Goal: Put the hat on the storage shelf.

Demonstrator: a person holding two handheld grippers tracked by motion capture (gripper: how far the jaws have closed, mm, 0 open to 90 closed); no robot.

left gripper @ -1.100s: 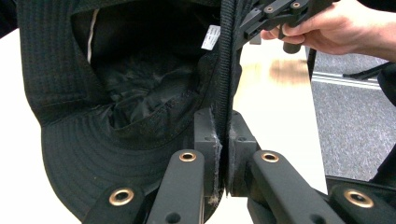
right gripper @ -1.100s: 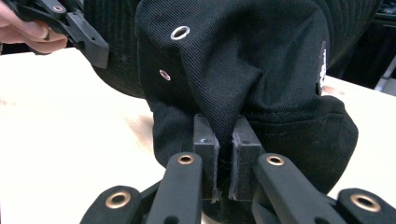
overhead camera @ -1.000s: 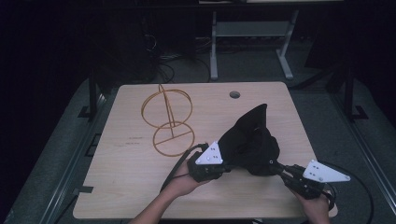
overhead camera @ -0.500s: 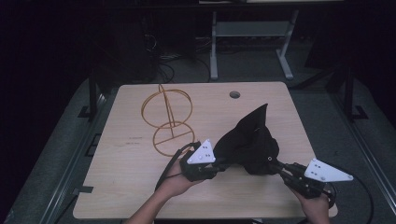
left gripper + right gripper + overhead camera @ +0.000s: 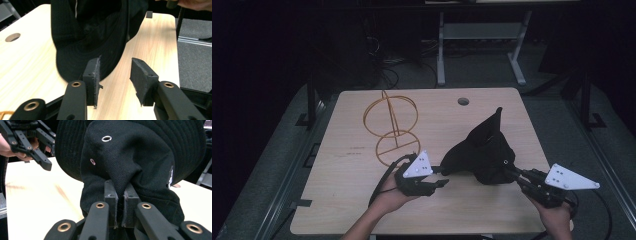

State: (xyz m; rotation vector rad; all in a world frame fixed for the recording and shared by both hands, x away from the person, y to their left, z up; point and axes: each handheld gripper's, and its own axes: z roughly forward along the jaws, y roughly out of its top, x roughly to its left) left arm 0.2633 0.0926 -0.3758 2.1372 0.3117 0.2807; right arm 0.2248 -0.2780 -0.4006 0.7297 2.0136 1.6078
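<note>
A black bucket hat (image 5: 484, 150) rests on the wooden table (image 5: 352, 200) at the right of the middle, with its crown peaked upward. My right gripper (image 5: 509, 170) comes in from the right and is shut on a fold of the hat (image 5: 140, 157); the pads (image 5: 110, 192) pinch the cloth. My left gripper (image 5: 441, 176) stands just left of the brim. Its jaws have just been opening. In the left gripper view the gripper (image 5: 115, 75) holds nothing between its pads, and the hat's brim (image 5: 75, 62) lies just beyond them.
A gold wire stand (image 5: 391, 125) made of rings stands at the table's back left. A round cable hole (image 5: 463, 101) is near the far edge. The person's hands come in over the front edge. Beyond the table, a metal frame (image 5: 482, 30) stands on the dark floor.
My left gripper has let go of the hat's brim, opened and drawn back to the left. The right gripper has lifted its pinched fold of the hat a little.
</note>
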